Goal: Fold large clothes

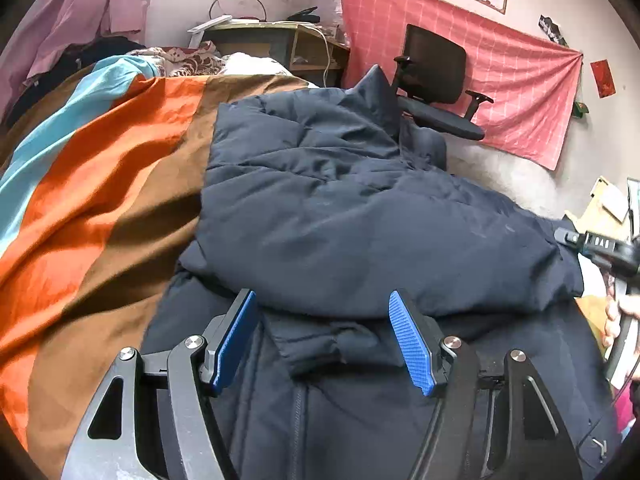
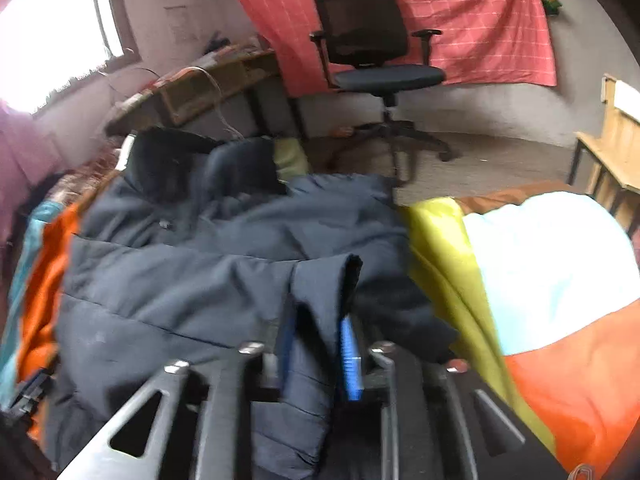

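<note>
A dark navy puffer jacket (image 1: 340, 208) lies partly folded on a striped bedspread (image 1: 100, 184). My left gripper (image 1: 324, 312) hovers open just above its near fold, blue pads wide apart with nothing between them. In the right wrist view the same jacket (image 2: 192, 280) spreads across the bed. My right gripper (image 2: 316, 340) is shut on a sleeve or edge of the jacket (image 2: 320, 292), the cloth pinched between the blue pads and draped over them. The right gripper's tool and a hand (image 1: 616, 312) show at the right edge of the left wrist view.
A black office chair (image 2: 372, 48) stands on the floor beyond the bed, before a pink cloth on the wall (image 2: 460, 20). A cluttered desk (image 2: 200, 88) sits at the far left. A wooden shelf (image 2: 612, 140) stands at the right. The bedspread (image 2: 540, 280) continues to the right.
</note>
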A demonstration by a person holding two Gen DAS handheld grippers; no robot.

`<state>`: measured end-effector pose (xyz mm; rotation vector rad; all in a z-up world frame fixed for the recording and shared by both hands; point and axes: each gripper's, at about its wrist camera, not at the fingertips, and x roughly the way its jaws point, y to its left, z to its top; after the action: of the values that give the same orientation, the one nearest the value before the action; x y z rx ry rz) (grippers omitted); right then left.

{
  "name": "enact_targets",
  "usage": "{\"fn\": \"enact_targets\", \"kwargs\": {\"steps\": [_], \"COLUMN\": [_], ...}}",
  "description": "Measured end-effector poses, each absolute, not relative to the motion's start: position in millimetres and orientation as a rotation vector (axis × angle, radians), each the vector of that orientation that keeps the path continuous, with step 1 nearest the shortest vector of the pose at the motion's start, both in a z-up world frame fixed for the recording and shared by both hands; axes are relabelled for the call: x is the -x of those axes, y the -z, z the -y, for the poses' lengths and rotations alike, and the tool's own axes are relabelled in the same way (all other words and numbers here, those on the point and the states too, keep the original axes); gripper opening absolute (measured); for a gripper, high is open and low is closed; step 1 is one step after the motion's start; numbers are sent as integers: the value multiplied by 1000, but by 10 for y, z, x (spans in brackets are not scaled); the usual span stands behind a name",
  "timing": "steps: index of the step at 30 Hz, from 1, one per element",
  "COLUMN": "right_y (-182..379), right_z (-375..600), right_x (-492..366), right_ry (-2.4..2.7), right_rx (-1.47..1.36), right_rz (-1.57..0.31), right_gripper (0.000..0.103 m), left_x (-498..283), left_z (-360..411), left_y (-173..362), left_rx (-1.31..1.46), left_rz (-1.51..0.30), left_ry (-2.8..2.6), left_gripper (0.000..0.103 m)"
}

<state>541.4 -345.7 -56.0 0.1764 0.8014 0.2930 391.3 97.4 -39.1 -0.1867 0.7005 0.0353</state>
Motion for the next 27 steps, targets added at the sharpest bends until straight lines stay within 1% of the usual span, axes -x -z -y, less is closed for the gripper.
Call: {"fn": "enact_targets", "kwargs": {"steps": [1, 2, 3, 4, 7, 9, 13, 16, 18, 20, 22, 27], "right_y": [567, 546, 513, 463, 336, 319, 537, 760, 856, 922, 977, 1097], "right_z": [3451, 3422, 3407, 3380, 3241, 3112, 2837, 2723, 2722, 2709, 2707, 2719], "right_x": [-5398, -5402, -5369, -5328, -5220, -5175, -5230, -5246, -5298, -5339, -5347, -5351], "right_ry": [-266, -248, -236, -234, -249, -309, -387, -370, -374, -380, -383, -388], "right_rx": [-161, -144, -122, -99, -30, -22, 16, 78, 70, 62, 57, 27], "right_rz": [-792, -780, -751, -713, -613, -591, -672, -691, -707, -720, -720, -697], "right_gripper": [36, 49, 60, 63, 64, 64, 63, 63, 63, 63, 63, 63], "left_x": [-3942, -3963, -3983, -4002, -4073, -4156, -4398, -4529, -4534, -4513, -4524, -4563], "left_z": [-1002, -1023, -1044, -1061, -1058, -1051, -1039, -1003, -979, -979, -975, -866], "left_y": [388, 386, 374, 365, 338, 325, 381, 551, 655, 725, 789, 919], "left_rx": [186, 188, 195, 197, 185, 185, 207, 184, 160, 153, 148, 71], "left_rz": [-696, -690, -682, -674, -639, -622, -641, -710, -719, -707, -711, -728], "left_ry": [-33, -27, -11, 2, 34, 46, 48, 40, 41, 42, 34, 1], "left_gripper": [62, 62, 62, 62, 63, 65, 65, 65, 65, 70, 72, 74]}}
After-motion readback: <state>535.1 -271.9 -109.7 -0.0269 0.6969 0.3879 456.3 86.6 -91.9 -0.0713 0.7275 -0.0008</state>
